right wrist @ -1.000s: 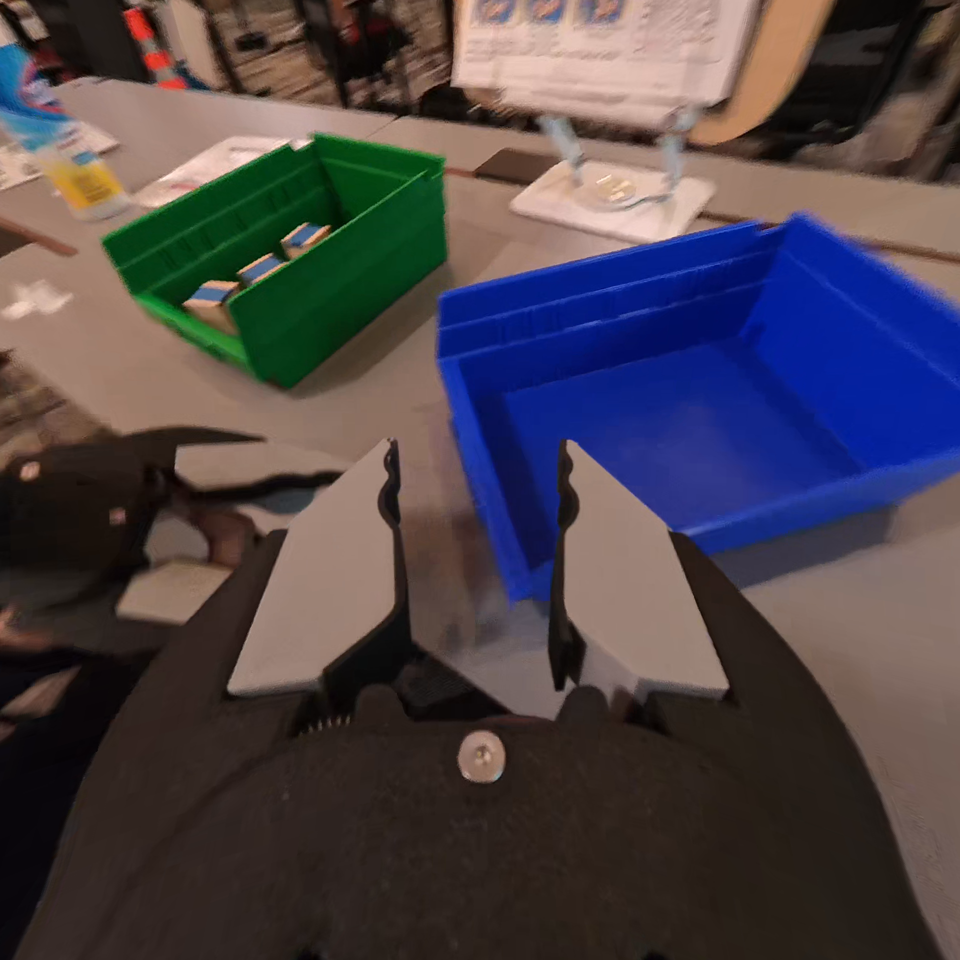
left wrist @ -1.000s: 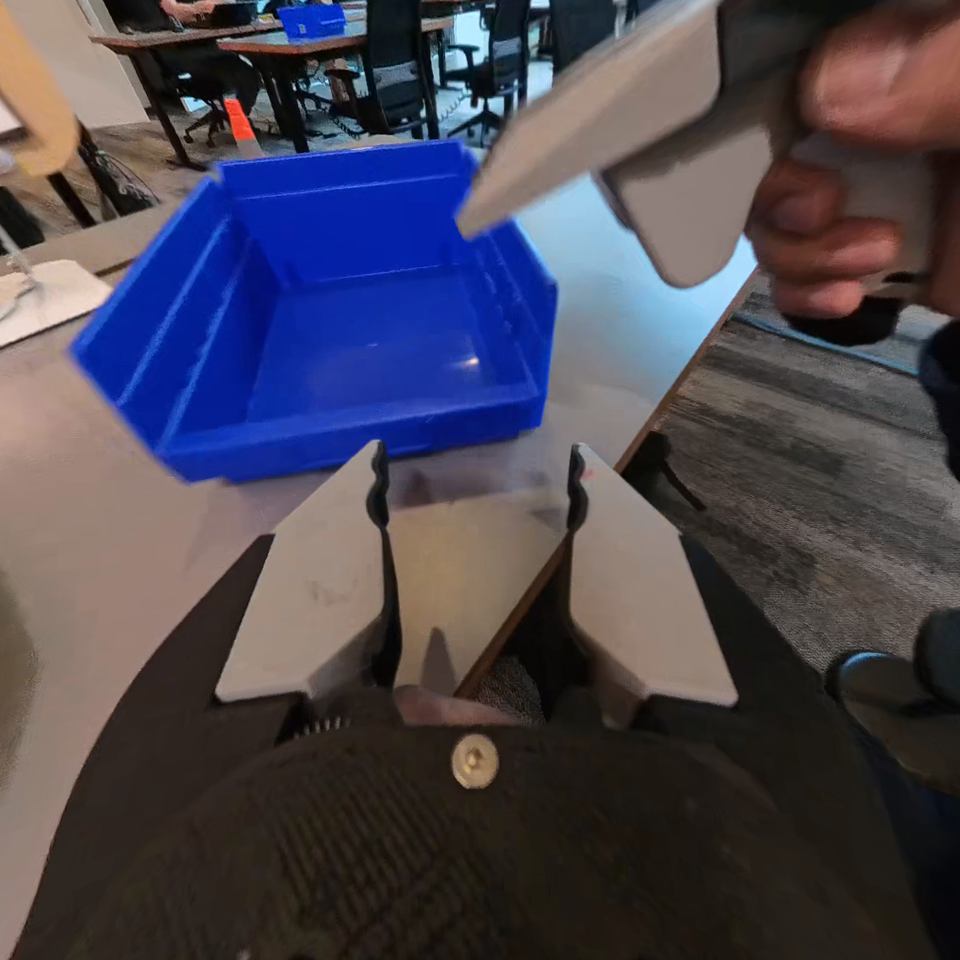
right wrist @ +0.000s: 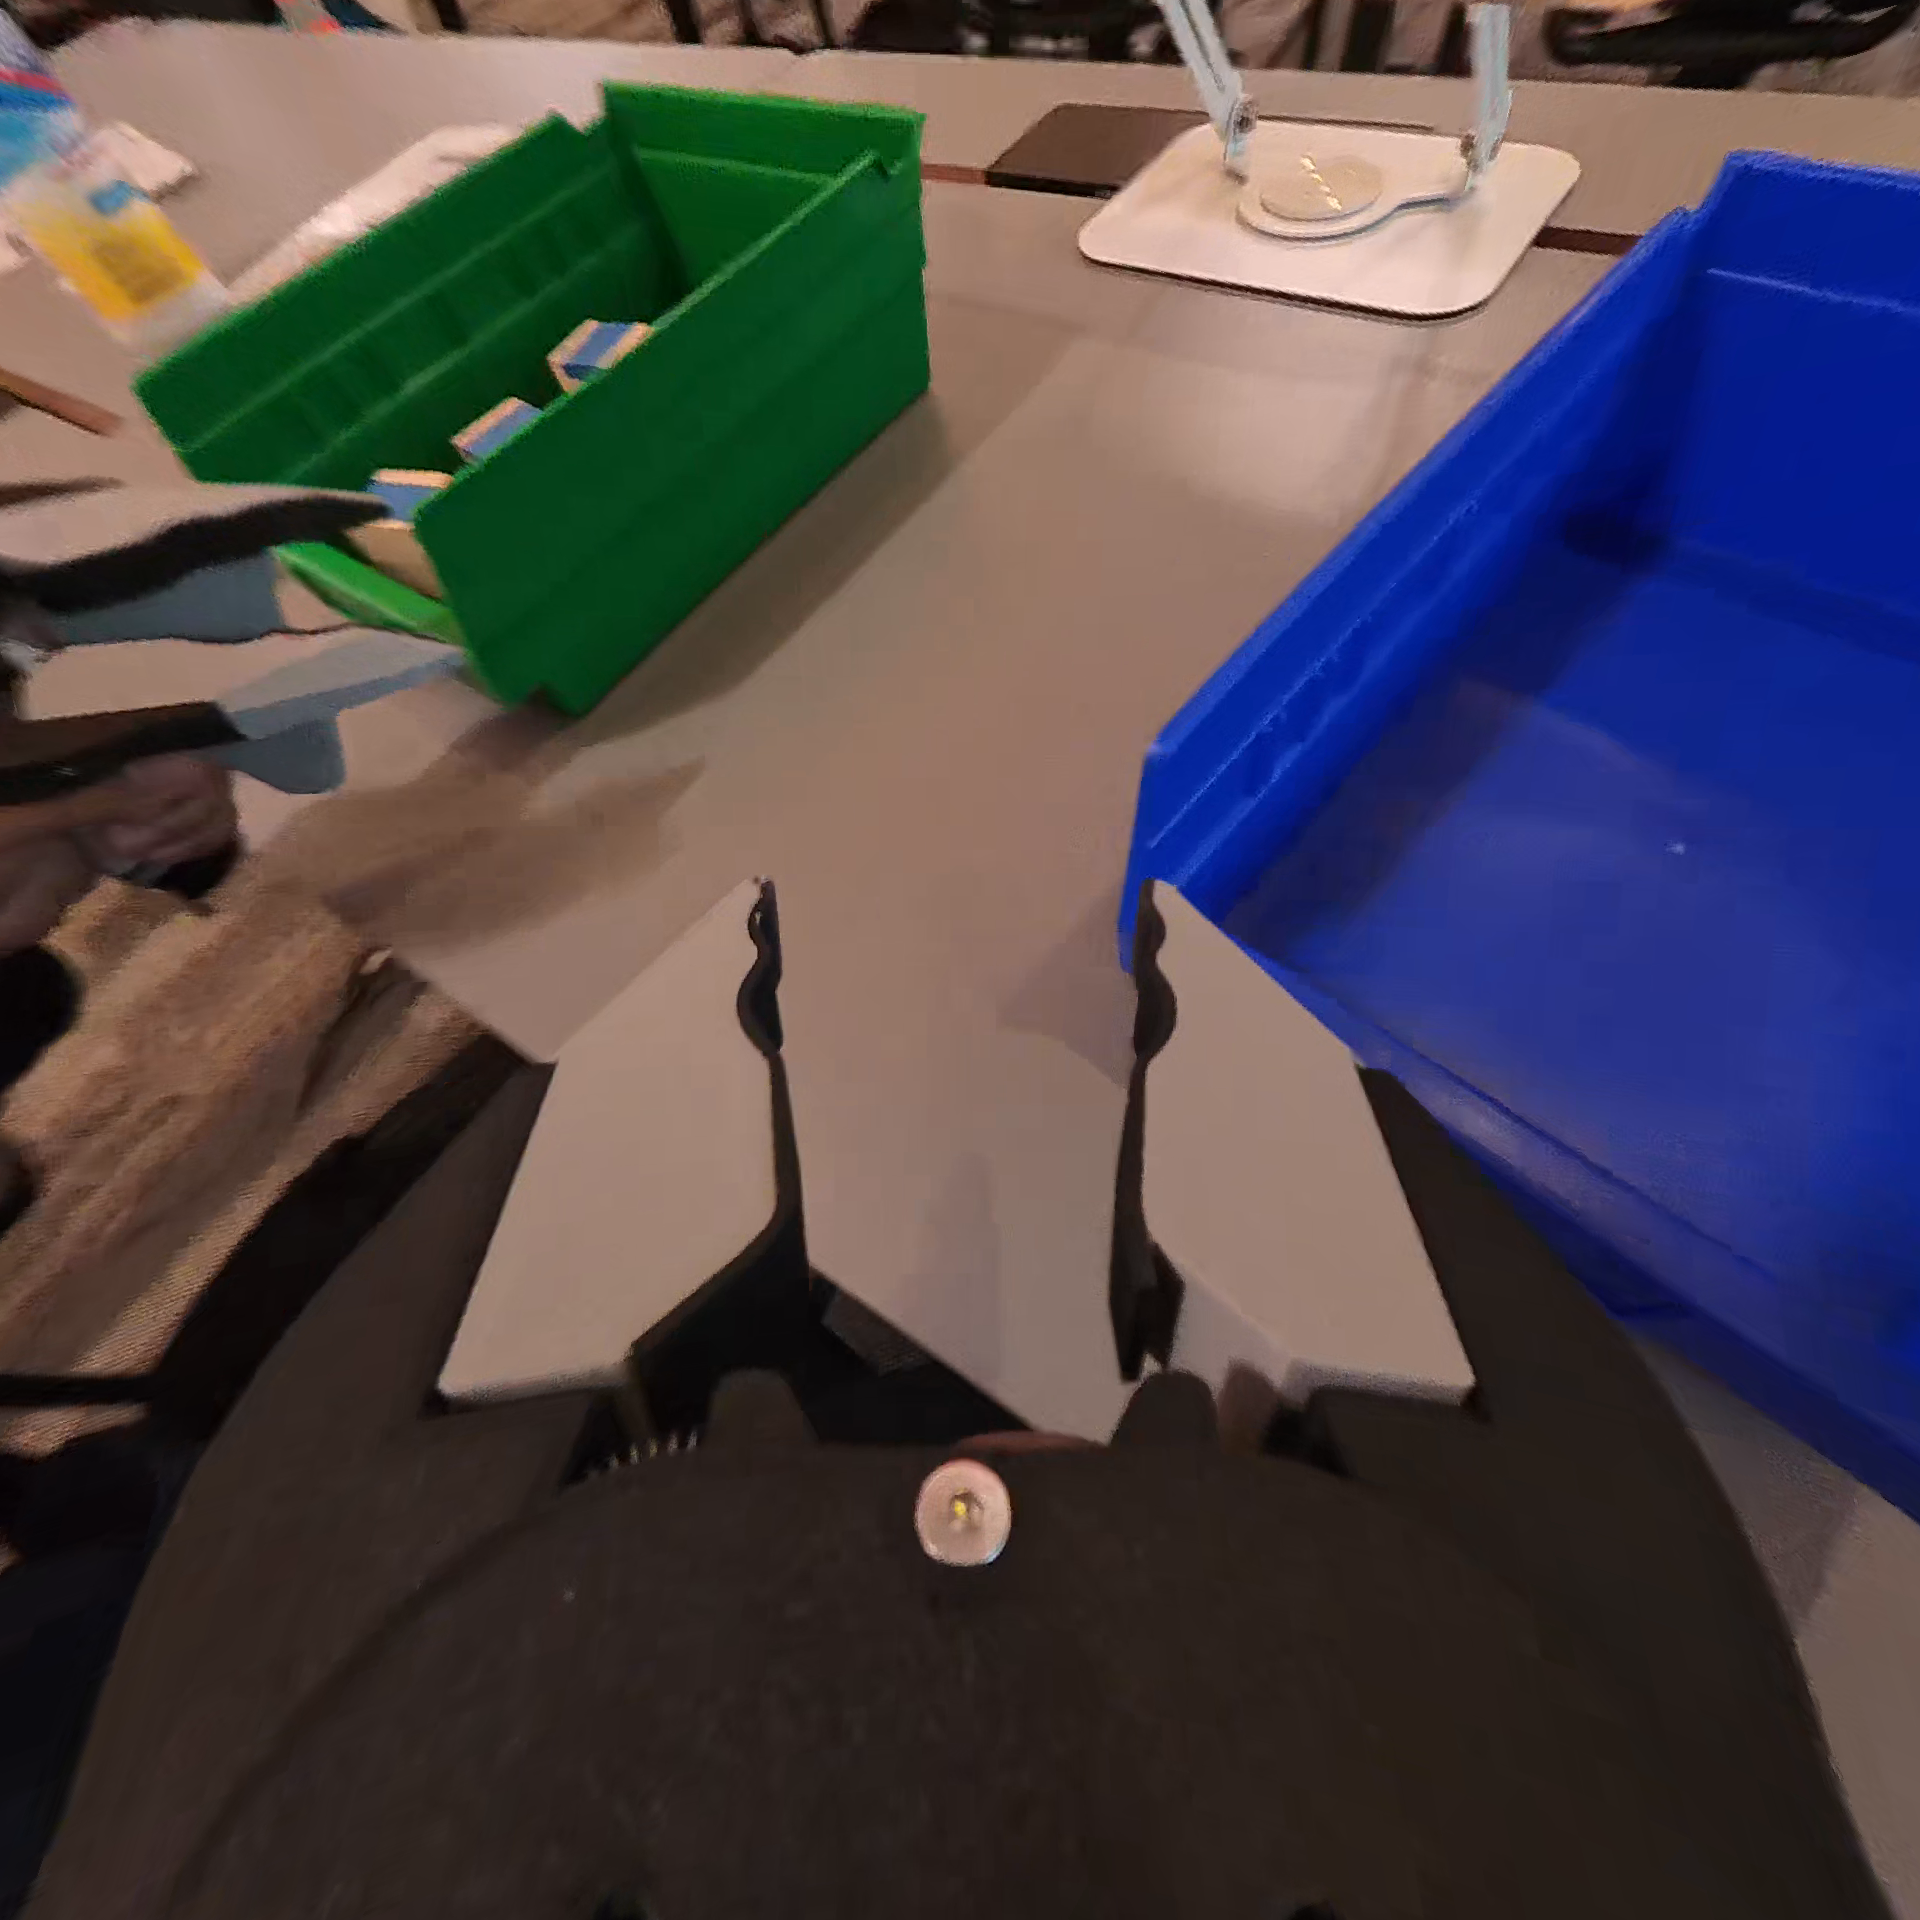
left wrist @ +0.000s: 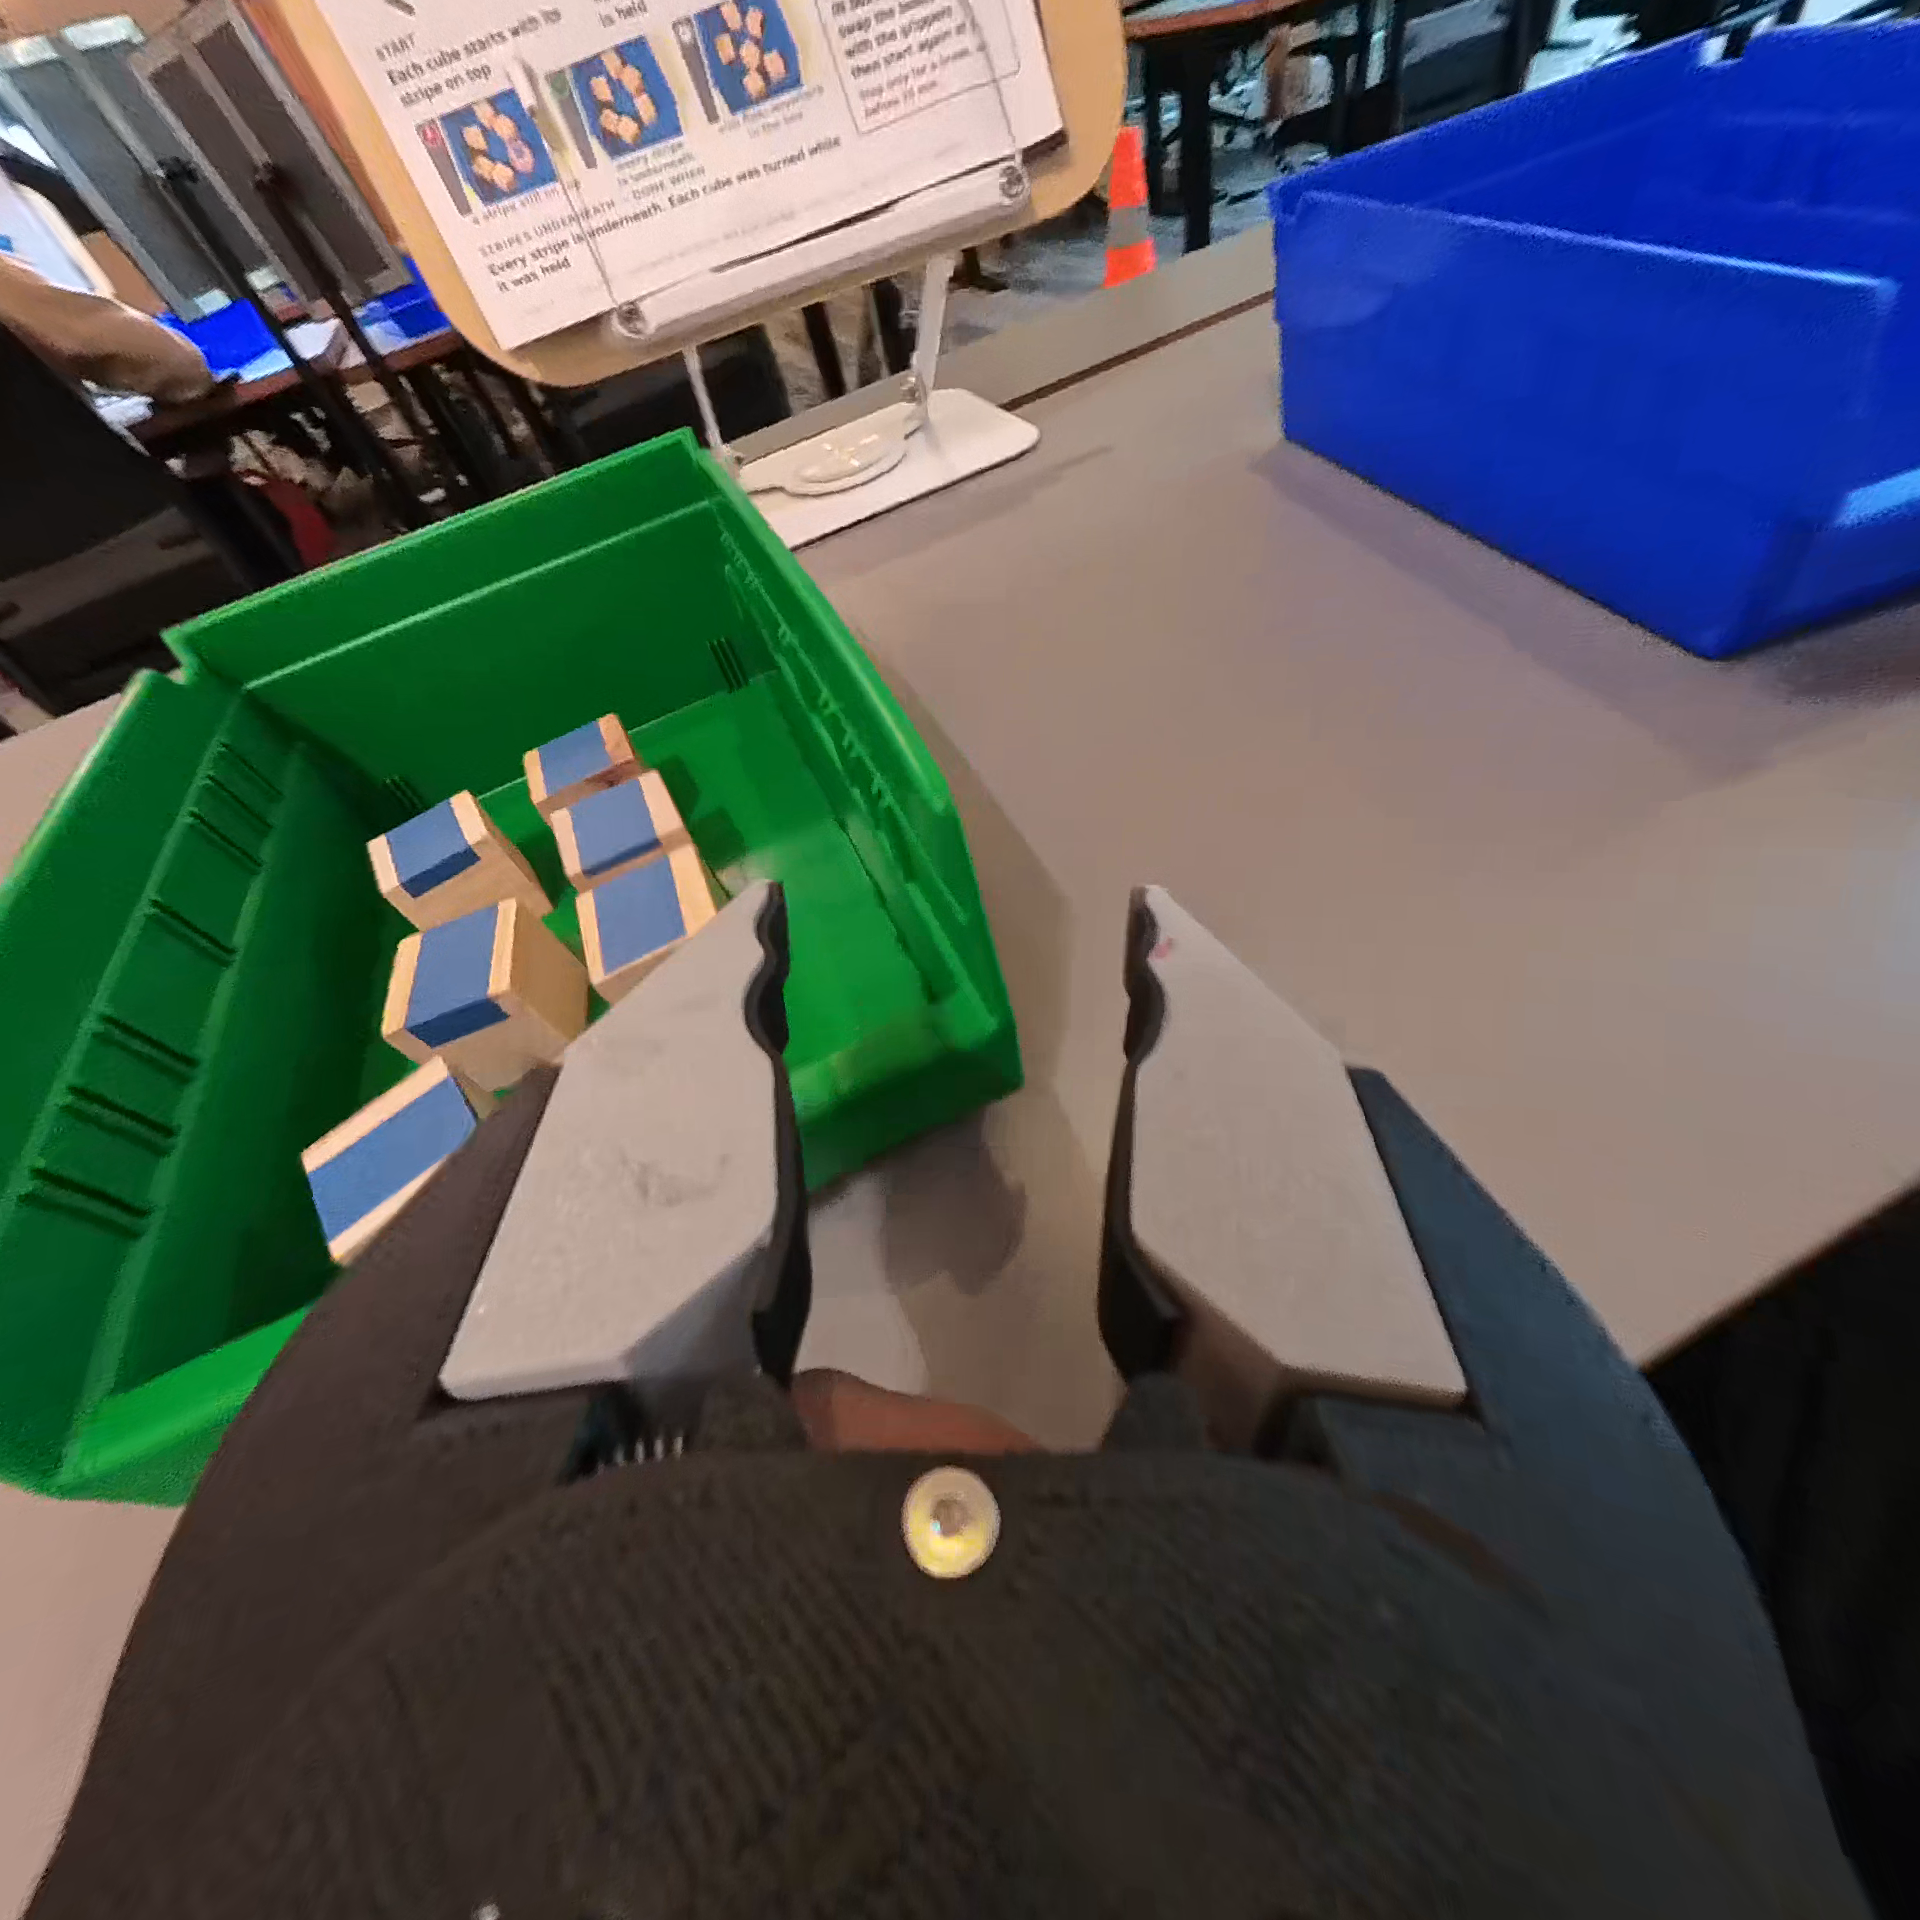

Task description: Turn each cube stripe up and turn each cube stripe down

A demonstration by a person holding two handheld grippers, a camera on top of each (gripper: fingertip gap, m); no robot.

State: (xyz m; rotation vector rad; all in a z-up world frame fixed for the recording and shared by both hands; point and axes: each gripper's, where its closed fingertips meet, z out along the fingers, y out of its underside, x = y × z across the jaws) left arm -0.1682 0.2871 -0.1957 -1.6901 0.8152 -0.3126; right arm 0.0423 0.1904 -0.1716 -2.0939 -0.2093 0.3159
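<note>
Left wrist view: the left gripper [left wrist: 951, 925] hangs with jaws wide apart and empty over the grey table [left wrist: 1351, 831], at the near corner of a green bin [left wrist: 904, 831] holding six wooden cubes [left wrist: 457, 987], blue stripes up. Right wrist view: the right gripper [right wrist: 951, 904], equally spread and empty, hovers beside the blue bin [right wrist: 1351, 665], well apart from the green one.

Black hand-held gripper [left wrist: 951, 935], grey fingers [left wrist: 665, 1143]
</note>
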